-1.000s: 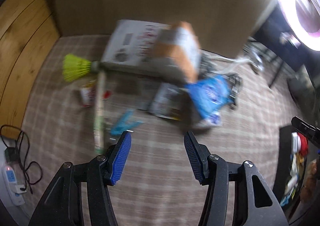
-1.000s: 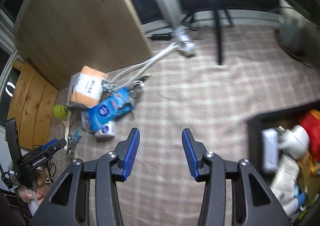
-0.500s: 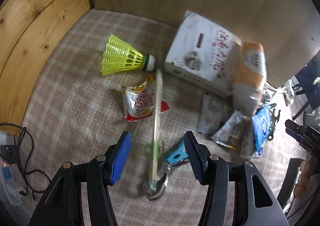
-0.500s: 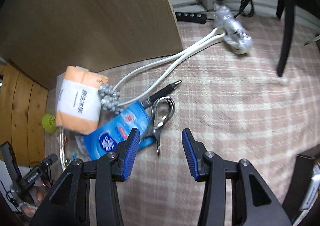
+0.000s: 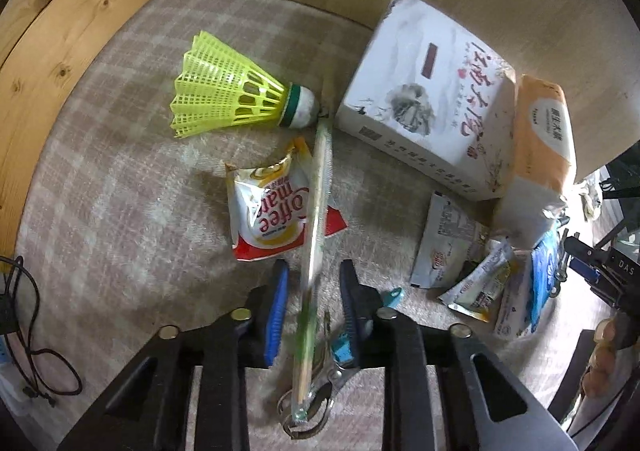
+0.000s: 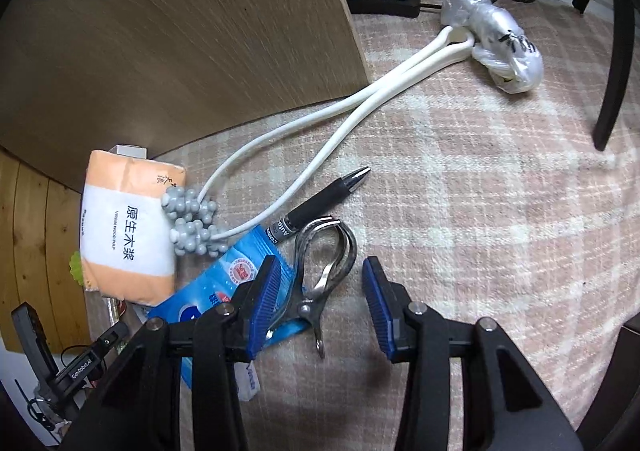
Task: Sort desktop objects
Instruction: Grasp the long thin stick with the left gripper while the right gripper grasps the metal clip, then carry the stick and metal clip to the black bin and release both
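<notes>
My left gripper is open, its blue pads on either side of a long thin wrapped stick, not touching it. A metal clip with blue tips lies under the stick. A Coffee-mate sachet and a yellow shuttlecock lie ahead. My right gripper is open over a metal spring clamp, which lies between the fingers beside the left pad. A blue wet-wipe packet and a black pen lie beside it.
A white printed box and an orange tissue pack stand by a wooden panel. More sachets lie to the right. A white corded massager with grey balls crosses the checked cloth. A power strip lies behind.
My left gripper has moved forward and narrowed around the stick. My right gripper has moved down and closer, so the metal clamp now lies between its fingers.
</notes>
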`<state>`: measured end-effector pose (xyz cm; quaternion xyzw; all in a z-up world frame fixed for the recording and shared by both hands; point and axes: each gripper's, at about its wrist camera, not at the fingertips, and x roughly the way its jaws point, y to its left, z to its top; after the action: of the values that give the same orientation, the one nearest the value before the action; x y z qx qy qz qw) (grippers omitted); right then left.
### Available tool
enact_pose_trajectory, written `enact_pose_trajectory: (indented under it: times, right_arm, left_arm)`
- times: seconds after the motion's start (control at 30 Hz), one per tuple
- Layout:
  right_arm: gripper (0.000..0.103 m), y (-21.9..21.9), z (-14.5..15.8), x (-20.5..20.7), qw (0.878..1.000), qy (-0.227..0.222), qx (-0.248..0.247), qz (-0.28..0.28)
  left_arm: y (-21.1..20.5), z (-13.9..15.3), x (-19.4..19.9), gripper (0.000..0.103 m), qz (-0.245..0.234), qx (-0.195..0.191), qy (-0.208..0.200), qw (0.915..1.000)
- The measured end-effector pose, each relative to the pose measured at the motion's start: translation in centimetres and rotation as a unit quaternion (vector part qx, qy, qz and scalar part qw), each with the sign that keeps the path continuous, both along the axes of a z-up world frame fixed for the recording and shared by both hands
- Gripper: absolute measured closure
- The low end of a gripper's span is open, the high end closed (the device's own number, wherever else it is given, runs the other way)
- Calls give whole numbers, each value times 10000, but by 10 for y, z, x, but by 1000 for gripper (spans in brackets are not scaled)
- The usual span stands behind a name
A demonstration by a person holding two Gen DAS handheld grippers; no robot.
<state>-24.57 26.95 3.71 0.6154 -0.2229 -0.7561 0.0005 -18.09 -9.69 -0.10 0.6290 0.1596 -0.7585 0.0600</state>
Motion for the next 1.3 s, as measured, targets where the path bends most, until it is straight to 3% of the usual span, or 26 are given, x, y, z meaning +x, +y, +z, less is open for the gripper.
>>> enact_pose_trajectory:
  times: [0.13, 0.57, 0.87, 1.07, 1.1, 1.3]
  right_arm:
    - [77, 0, -3, -4, 10000, -29, 87, 22]
    - [79, 19, 7, 34, 9994, 25, 300, 186]
    - [79, 44, 32, 97, 9994, 201, 231, 158]
    - [79, 52, 60, 147, 9987, 468, 218, 32]
    - [79, 50, 62, 150, 9985, 505, 231, -9]
    - [79, 89, 81, 203, 9961, 682, 357, -421]
  left_arm:
    - [-1, -5, 1, 97, 8, -45, -33, 10000]
    - [-7, 16, 40, 99, 62, -15, 238, 9997]
    - [8, 40, 85, 100, -31, 108, 461, 9989]
    - [64, 69, 88, 99, -469, 185, 701, 9963]
    - [63, 68, 74, 99, -545, 203, 727, 9957]
    - [136, 101, 88, 99, -1290, 350, 894, 9870]
